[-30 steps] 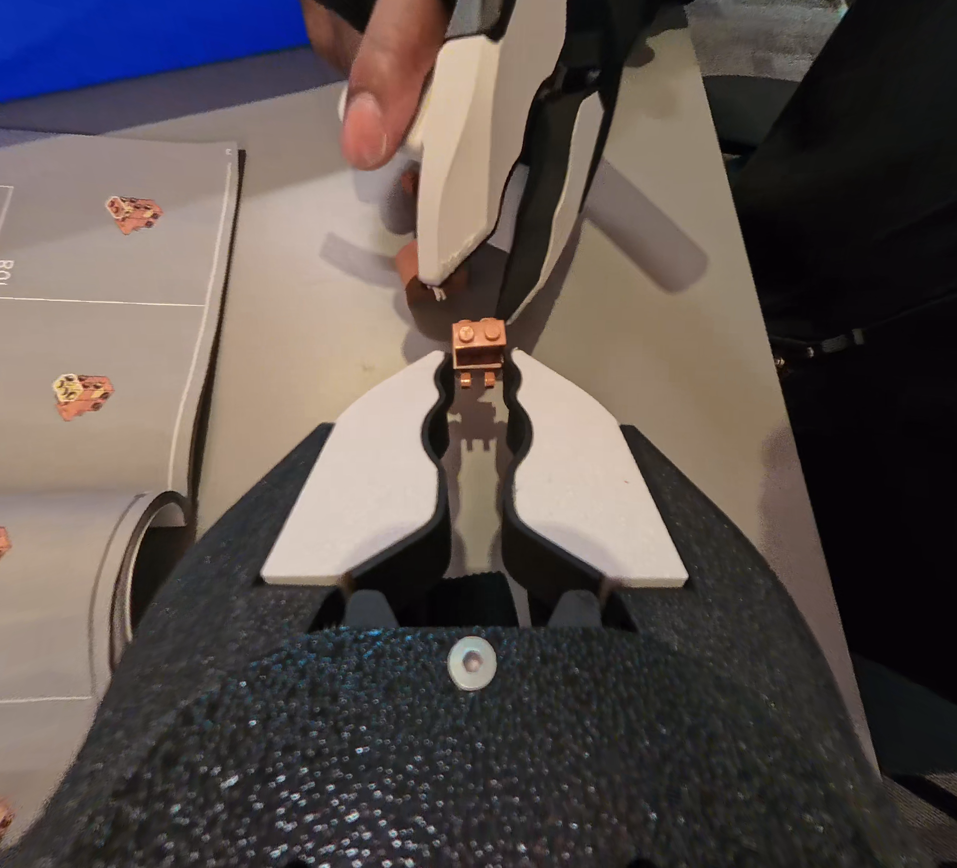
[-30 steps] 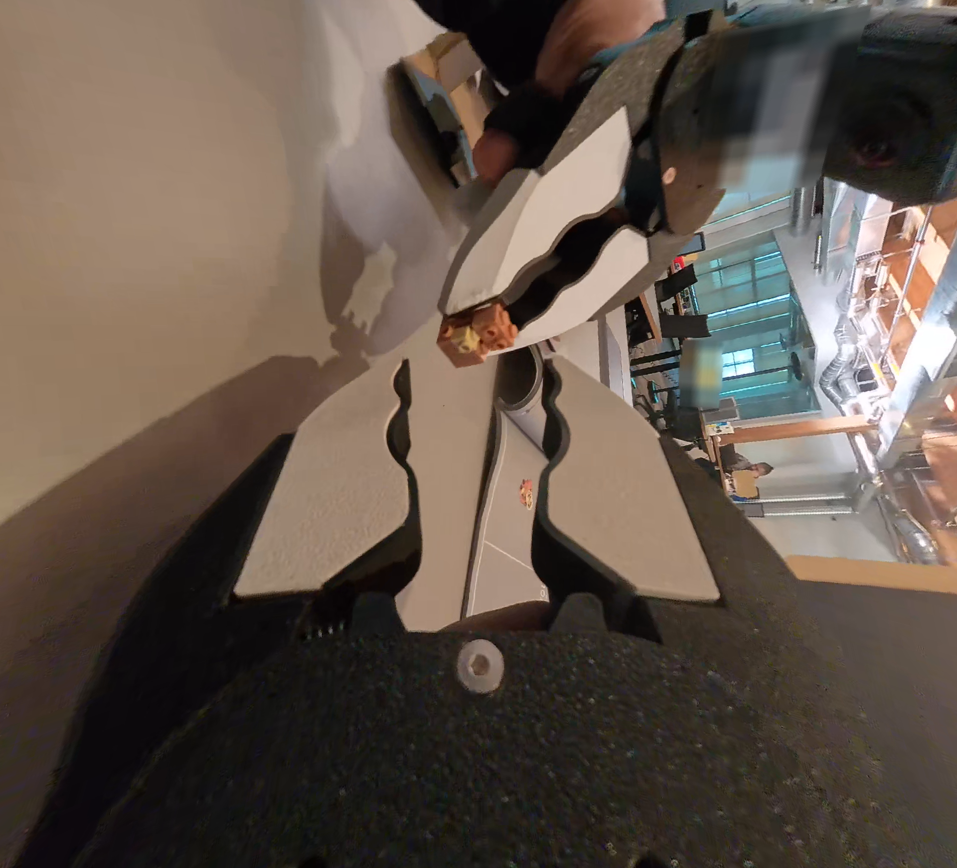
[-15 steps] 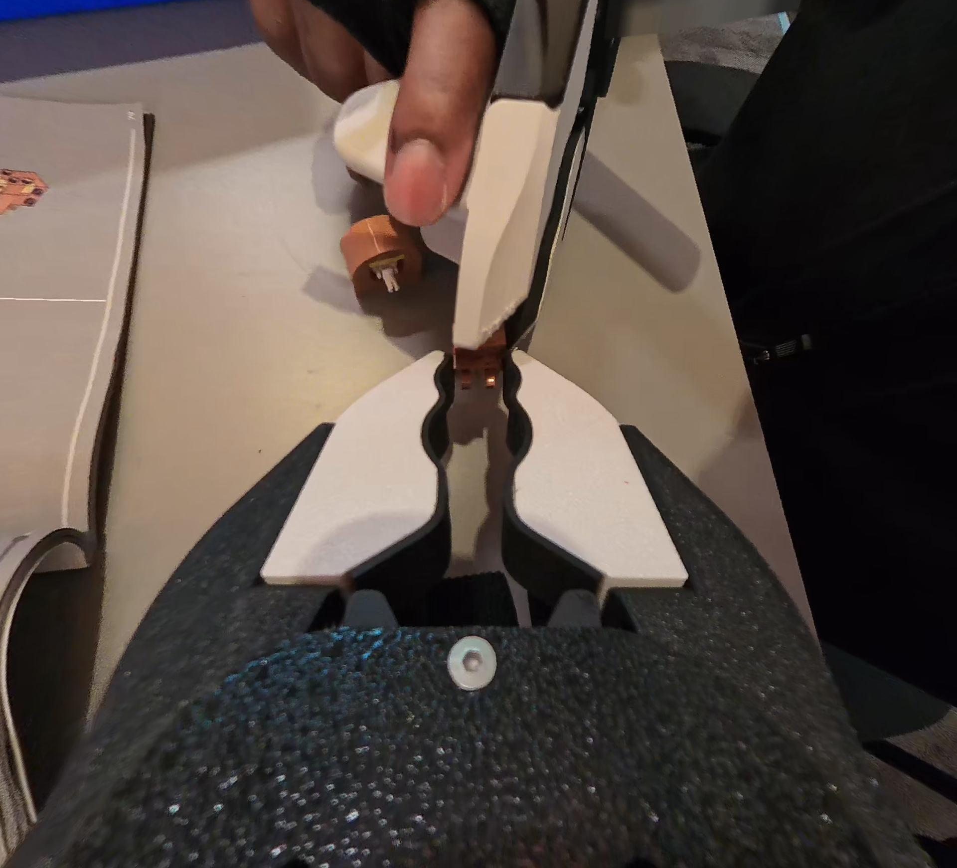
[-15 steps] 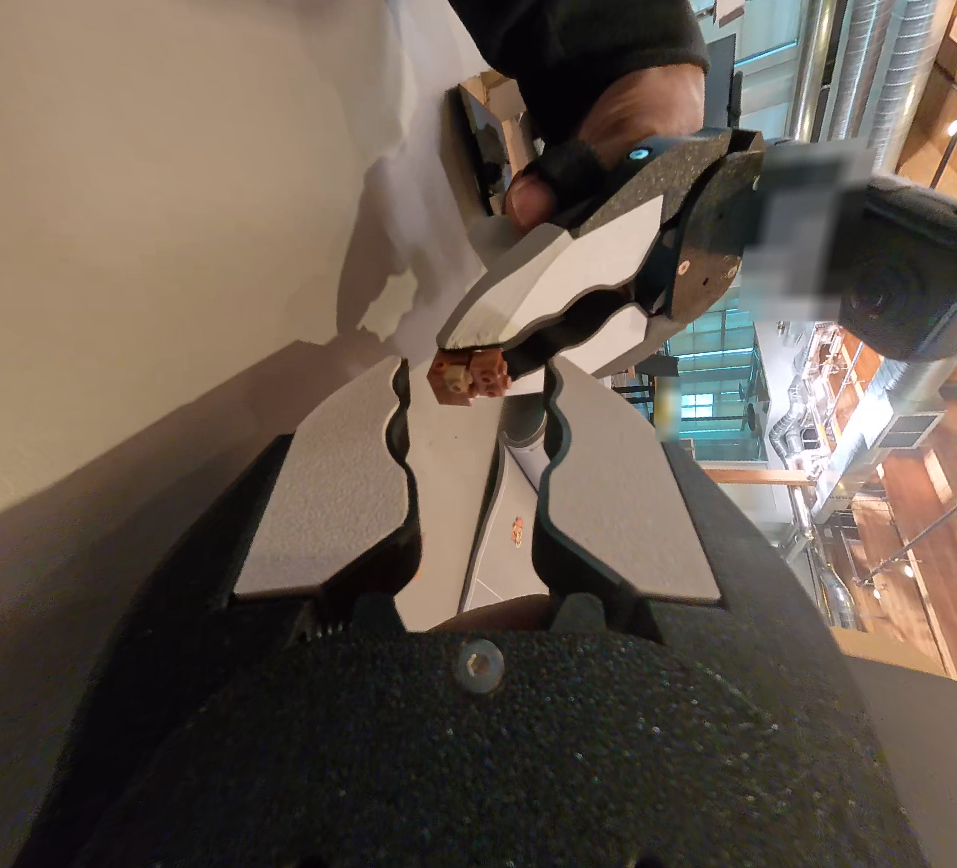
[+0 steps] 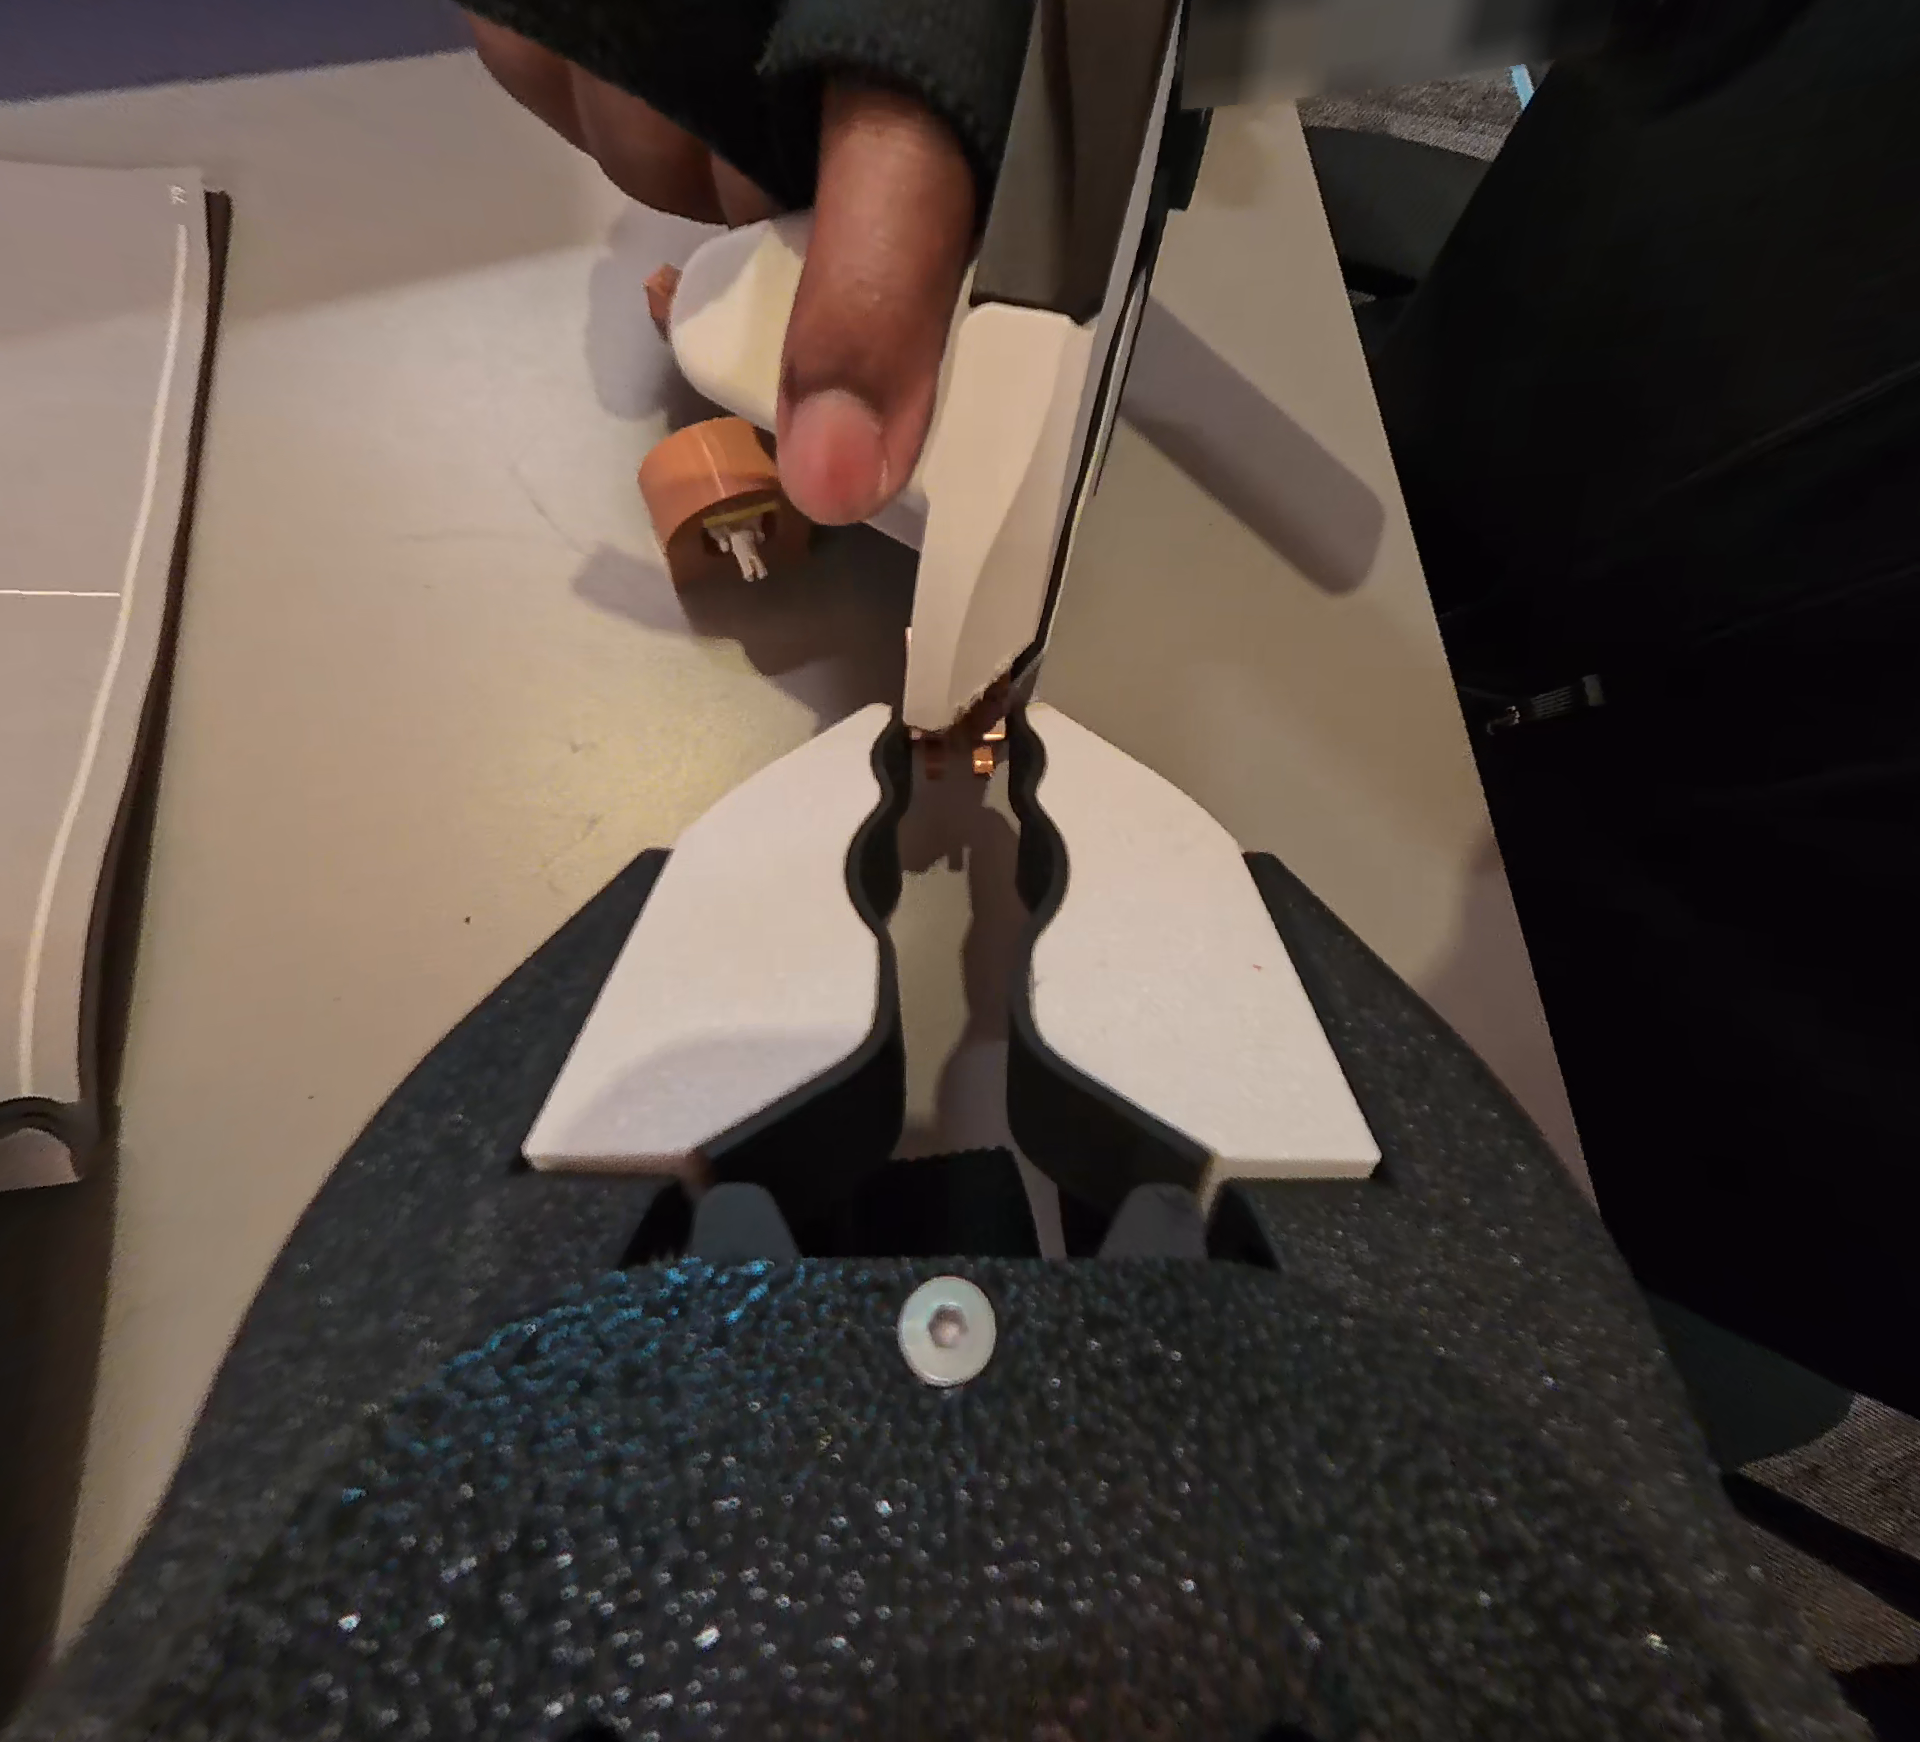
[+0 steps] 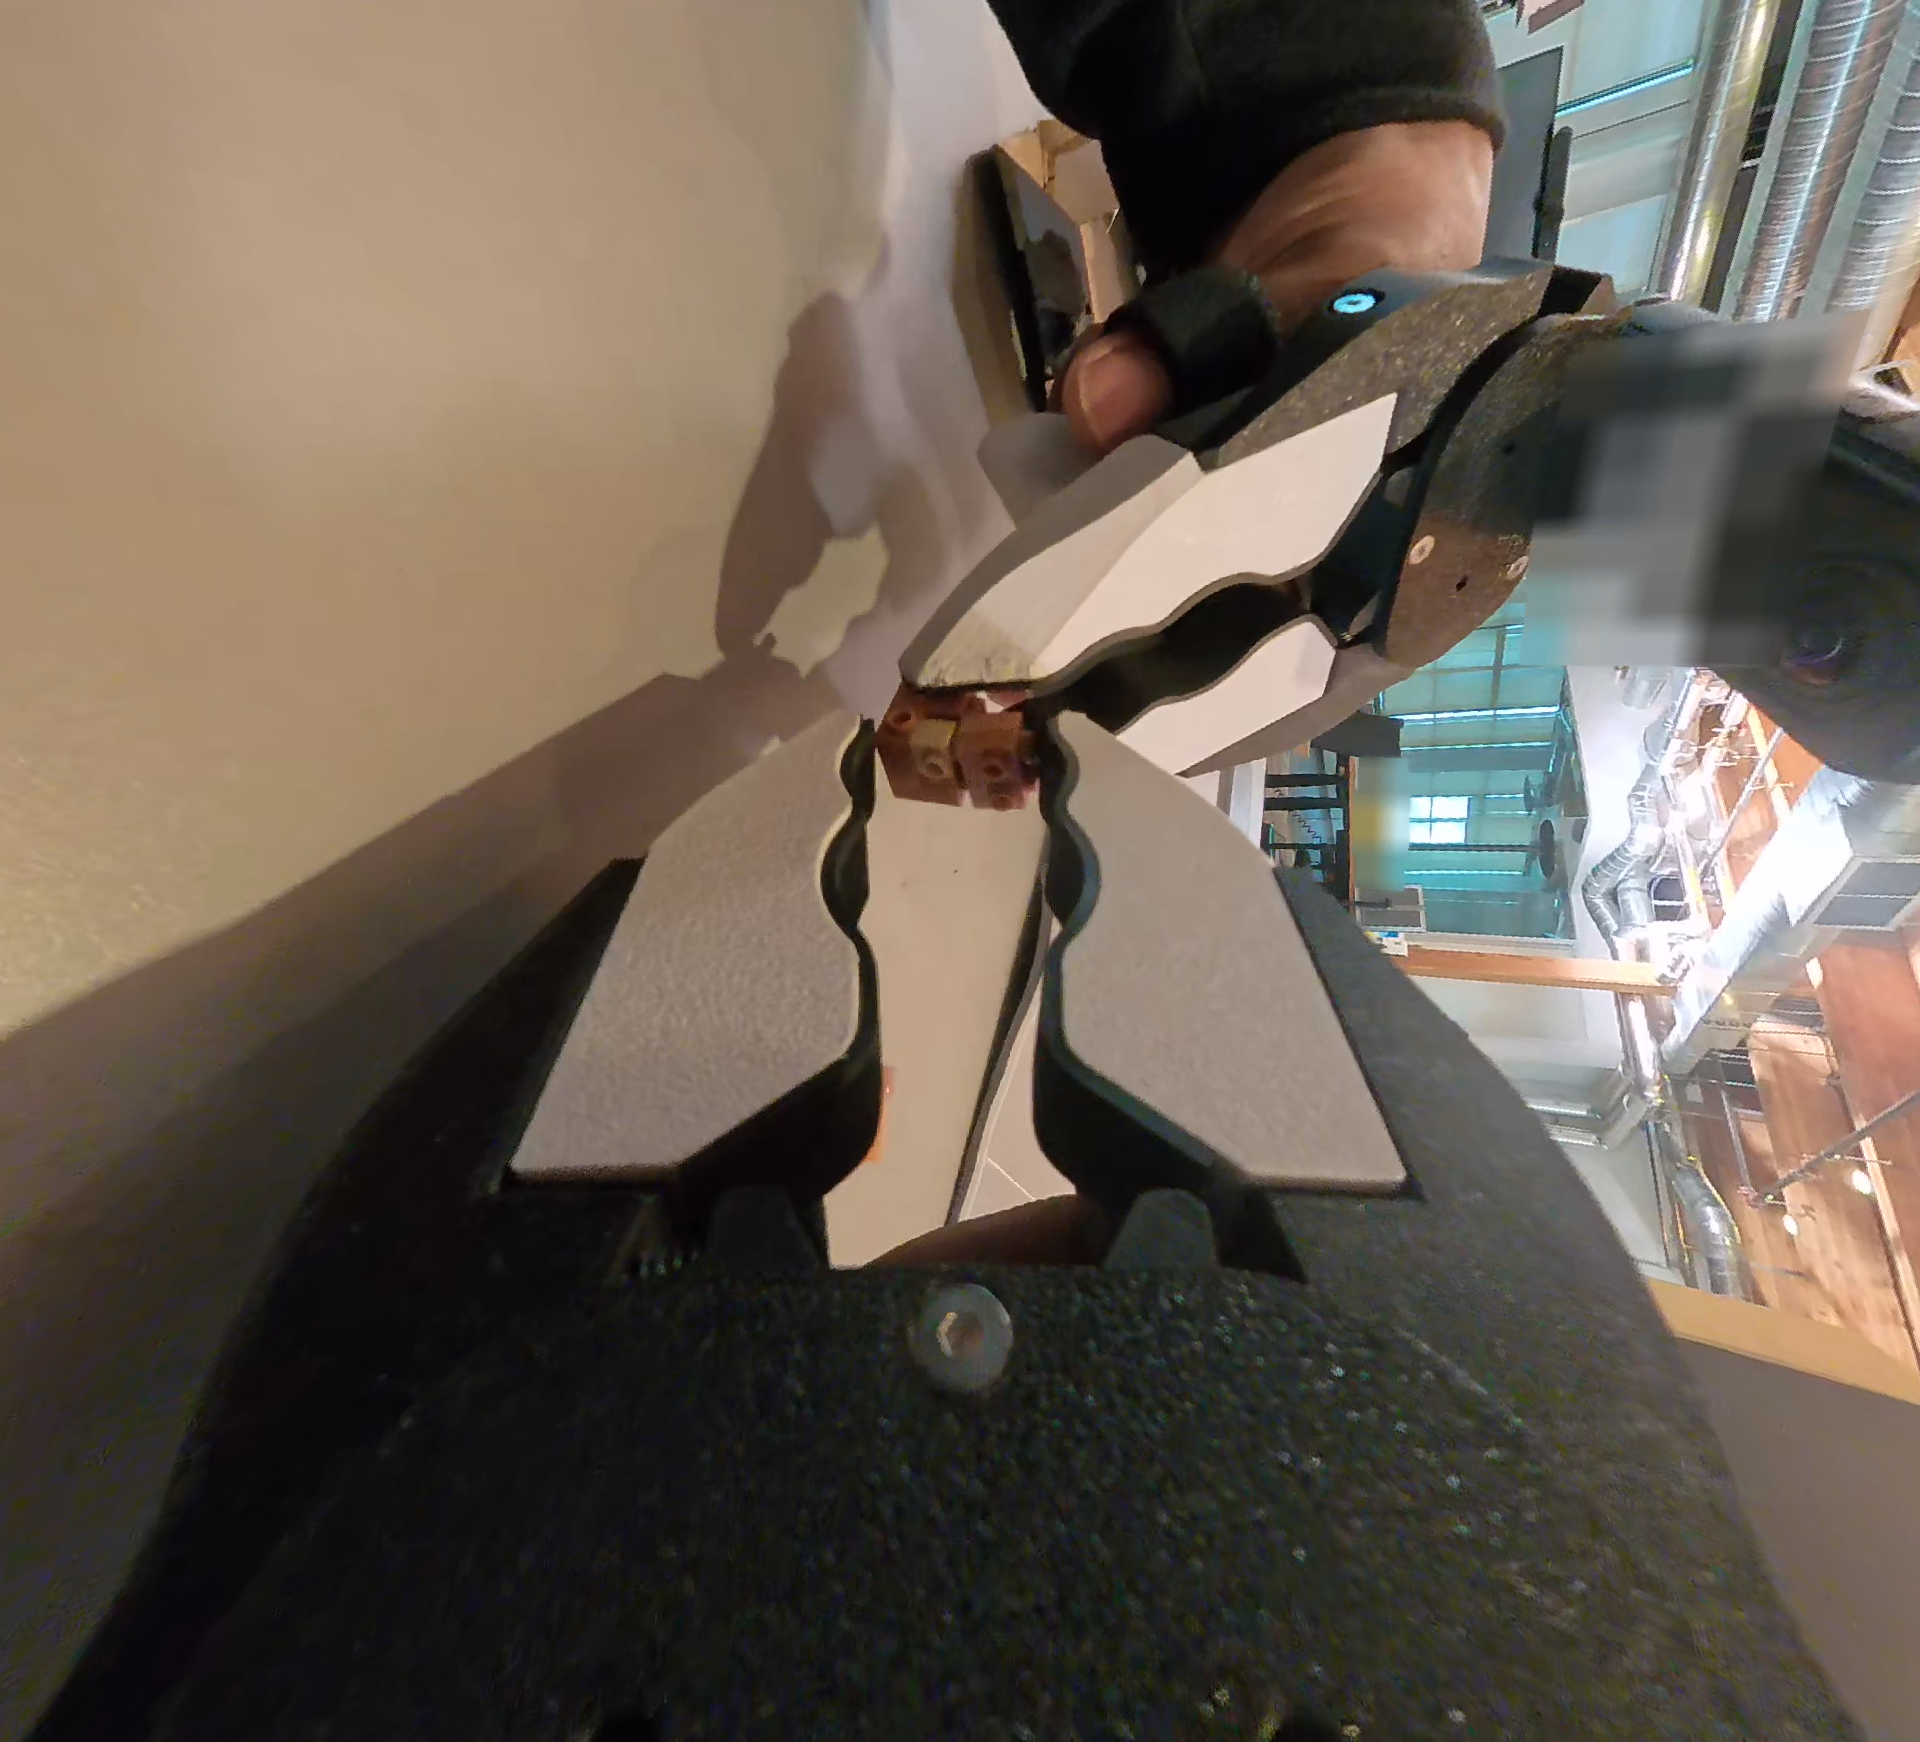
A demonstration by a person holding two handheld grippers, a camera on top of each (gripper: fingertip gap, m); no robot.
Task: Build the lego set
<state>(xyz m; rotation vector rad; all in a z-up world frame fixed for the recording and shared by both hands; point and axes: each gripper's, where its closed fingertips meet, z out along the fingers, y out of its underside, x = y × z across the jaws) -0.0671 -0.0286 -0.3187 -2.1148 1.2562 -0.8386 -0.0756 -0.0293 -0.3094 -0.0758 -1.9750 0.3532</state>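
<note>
Left wrist view: the table (image 5: 416, 757) was pale and took up most of the frame, with the rest lying on it or held just above it.
Booklet: it lay open on the table's left edge (image 5: 94, 549), well apart from the tongs.
Left tongs (image 5: 958, 736): the jaws stood narrowly apart, with both tips pressed on the bricks, so it had them in its hold.
Right tongs (image 6: 951, 747): a hand (image 5: 873, 321) held it so that it came in across the left pair. Its jaws stood somewhat wider, with the same bricks between the tips. I could not tell whether its pads pressed on them.
Wheel (image 5: 717, 508): it was brown with a pale pin in its hub, and it lay on the table just beyond the tips, in nobody's hold.
Bricks (image 6: 956, 762): this small brown cluster with one tan stud was off the table, where the two pairs of tips met.
Handling: the bricks looked light, hard and smooth. They would likely twist or pop apart under a skewed pinch. The flat opposite sides seemed the best place to take hold, not the studs.
</note>
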